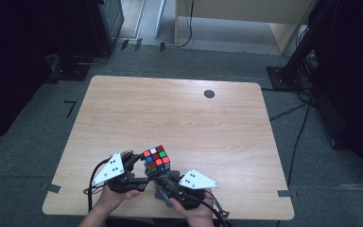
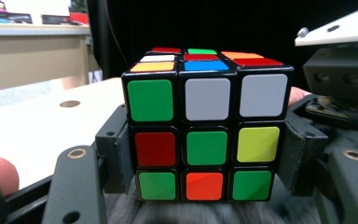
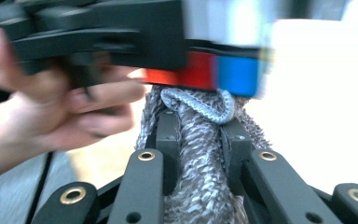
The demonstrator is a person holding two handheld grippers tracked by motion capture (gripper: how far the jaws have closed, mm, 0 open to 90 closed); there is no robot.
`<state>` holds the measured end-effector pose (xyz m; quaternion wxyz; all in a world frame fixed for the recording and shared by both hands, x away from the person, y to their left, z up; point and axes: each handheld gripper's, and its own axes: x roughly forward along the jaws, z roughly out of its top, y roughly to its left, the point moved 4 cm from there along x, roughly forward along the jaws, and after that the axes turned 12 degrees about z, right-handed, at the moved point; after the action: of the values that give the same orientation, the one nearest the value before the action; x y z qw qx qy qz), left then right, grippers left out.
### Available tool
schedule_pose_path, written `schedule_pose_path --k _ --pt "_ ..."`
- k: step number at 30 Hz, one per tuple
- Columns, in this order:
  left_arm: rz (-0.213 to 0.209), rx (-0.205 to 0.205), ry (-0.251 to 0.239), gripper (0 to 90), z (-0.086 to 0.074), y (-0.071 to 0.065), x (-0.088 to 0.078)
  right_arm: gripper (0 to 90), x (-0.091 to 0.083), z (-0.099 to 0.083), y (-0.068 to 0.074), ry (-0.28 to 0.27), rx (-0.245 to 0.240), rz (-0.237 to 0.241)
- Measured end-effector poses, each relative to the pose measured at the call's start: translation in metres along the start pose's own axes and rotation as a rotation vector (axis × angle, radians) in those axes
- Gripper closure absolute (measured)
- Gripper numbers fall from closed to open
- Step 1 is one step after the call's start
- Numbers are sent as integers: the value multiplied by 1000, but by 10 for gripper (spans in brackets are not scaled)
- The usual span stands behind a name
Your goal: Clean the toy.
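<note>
High view: a puzzle cube [image 1: 155,160] is held just above the near edge of the wooden worktop [image 1: 179,113], between the left tongs [image 1: 133,166] and the right tongs [image 1: 163,182]. In the left gripper view the cube [image 2: 207,135] is seen clamped by its two opposite side faces, the jaws pressed flat against the lower and middle layers while the top layer stands free above them. In the right gripper view the right tongs [image 3: 200,154] are closed on a bunched grey cloth [image 3: 200,168], whose folded tip is pressed up against the underside of the cube [image 3: 214,72]; that picture is blurred, so finer detail cannot be told. The person's left hand [image 3: 51,112] is seen wrapped around the other gripper.

The cube is judged to be light, rigid and hard, with glossy stickered faces that could slip under a loose grip. It is best taken across two opposite flat faces, as is done here, since a hold on edges or corners would let it pivot. Its layers can turn, so a grip spanning only one layer could let the rest twist away under rubbing. The cloth is soft, limp and compressible, and it is best gathered into a wad so that a firm pad is offered to the surface being wiped.
</note>
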<state>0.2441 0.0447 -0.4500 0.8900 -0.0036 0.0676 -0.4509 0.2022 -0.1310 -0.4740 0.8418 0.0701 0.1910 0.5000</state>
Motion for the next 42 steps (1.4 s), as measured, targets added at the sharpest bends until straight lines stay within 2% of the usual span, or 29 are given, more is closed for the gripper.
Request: schedule_pose_path --k 2,4,8,10,12,14,16,18,20,23,25,27,30,33,35,39,42 --pt "2 1 -5 339 0 -1 0 749 -7 2 -8 -35 37 -19" --pt "2 2 1 339 0 -3 2 749 -6 2 -6 -35 40 -7" --pt "2 23 30 339 -5 -7 6 747 12 -6 16 23 -14 64" --pt "6 24 26 339 -5 -6 6 746 15 -6 21 34 -44 74" --pt "15 17 12 339 -3 -4 4 745 11 -3 17 29 -32 60" --pt "23 12 5 339 -1 -1 2 745 3 0 7 4 -15 9" --pt "24 6 2 339 -1 -1 1 745 -5 2 -4 -28 27 -31" --pt "25 11 7 339 -1 -2 3 745 -8 2 -8 -43 50 -41" --pt "14 17 18 339 -3 -5 5 744 -3 0 -3 -28 36 -28" --pt "12 43 42 339 -5 -9 7 742 10 -5 12 16 -2 24" --pt "18 53 50 339 -5 -9 7 742 15 -7 17 38 -23 51" --pt "21 38 41 339 -4 -7 6 742 11 -5 12 36 -18 42" --pt "25 27 26 339 -1 -5 4 742 -2 0 -4 -8 21 -12" --pt "22 14 27 339 0 -6 5 743 -9 2 -11 -43 46 -39" --pt "22 18 45 339 -2 -8 7 743 -4 -1 -7 -33 42 -29" --pt "39 69 70 339 -5 -14 10 741 13 -8 10 22 7 44" --pt "44 51 56 340 -2 -11 7 742 8 -5 4 6 26 44"
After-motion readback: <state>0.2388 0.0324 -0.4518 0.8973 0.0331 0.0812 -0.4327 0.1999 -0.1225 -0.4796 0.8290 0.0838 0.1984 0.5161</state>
